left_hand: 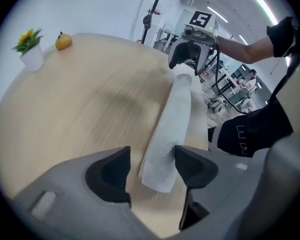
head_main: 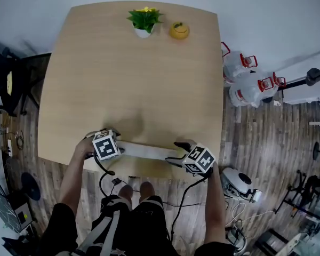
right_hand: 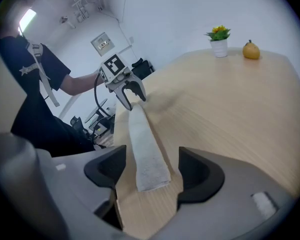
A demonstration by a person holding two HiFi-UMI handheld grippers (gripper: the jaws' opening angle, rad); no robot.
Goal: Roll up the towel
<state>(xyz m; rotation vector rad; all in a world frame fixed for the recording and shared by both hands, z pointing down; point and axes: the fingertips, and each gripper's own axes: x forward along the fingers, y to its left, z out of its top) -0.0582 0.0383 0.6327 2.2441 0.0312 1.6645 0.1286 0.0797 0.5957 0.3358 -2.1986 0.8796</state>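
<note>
Towel [head_main: 144,150], a narrow white roll, lies along the near edge of the table [head_main: 122,63], its ends between the spread, unclamped jaws of the left gripper [left_hand: 152,159] and right gripper [right_hand: 151,159], where it could loosen and unroll or slip off the edge.

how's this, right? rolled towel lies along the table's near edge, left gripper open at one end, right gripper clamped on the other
No: the right gripper is open too; the right gripper view shows its jaws apart, clear of the towel end between them.
</note>
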